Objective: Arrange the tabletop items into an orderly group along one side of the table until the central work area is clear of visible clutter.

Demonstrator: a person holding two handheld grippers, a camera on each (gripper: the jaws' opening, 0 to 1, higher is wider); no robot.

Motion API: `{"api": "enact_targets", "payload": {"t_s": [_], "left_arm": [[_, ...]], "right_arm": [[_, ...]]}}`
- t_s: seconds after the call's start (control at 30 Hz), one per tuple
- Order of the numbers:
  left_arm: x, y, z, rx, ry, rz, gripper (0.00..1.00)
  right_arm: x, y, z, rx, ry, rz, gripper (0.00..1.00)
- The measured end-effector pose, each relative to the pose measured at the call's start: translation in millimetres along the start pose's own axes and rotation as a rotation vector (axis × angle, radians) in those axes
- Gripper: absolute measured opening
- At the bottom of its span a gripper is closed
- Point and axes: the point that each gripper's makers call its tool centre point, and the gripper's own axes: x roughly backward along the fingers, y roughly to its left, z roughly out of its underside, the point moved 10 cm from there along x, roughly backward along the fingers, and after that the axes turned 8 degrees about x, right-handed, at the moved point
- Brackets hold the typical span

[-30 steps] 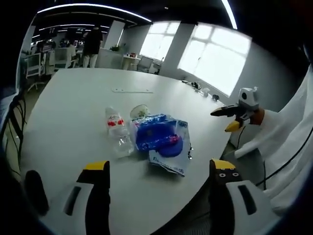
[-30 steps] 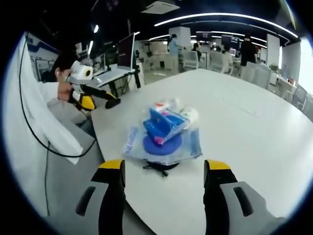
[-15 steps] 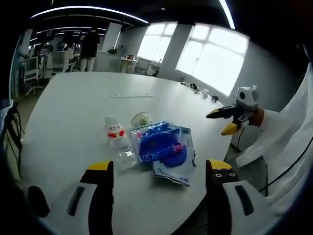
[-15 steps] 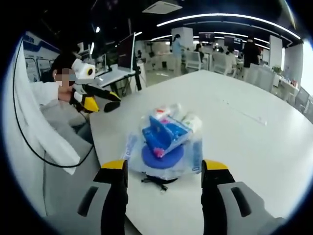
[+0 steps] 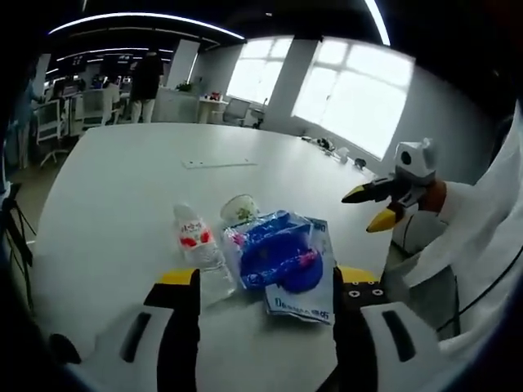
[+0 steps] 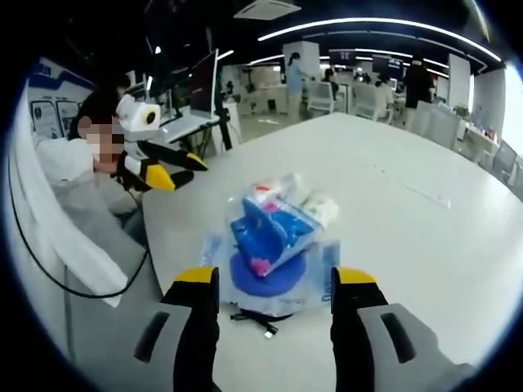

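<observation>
Your left gripper [image 5: 261, 282] has its fingers released, spread wide and holding nothing, and your right gripper [image 6: 274, 282] is the same. Both hover low over the white counter [image 5: 122, 180], just in front of the clutter. A plastic bottle [image 5: 196, 249] with a red label lies on its side near the counter edge. Beside it a blue object [image 5: 274, 249] rests on a clear plastic bag [image 5: 306, 298], and a small cup [image 5: 239, 208] stands behind. A black cable [image 6: 257, 320] lies near the bag.
</observation>
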Motion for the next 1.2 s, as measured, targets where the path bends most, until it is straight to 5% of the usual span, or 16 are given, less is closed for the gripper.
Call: {"api": "enact_targets", "payload": {"t_s": [1.2], "left_arm": [[-66.7, 13.9, -2.2, -0.156, 0.127, -0.015, 0.41]], "right_arm": [[-56.6, -6.5, 7.8, -0.085, 0.094, 0.037, 0.35]]}}
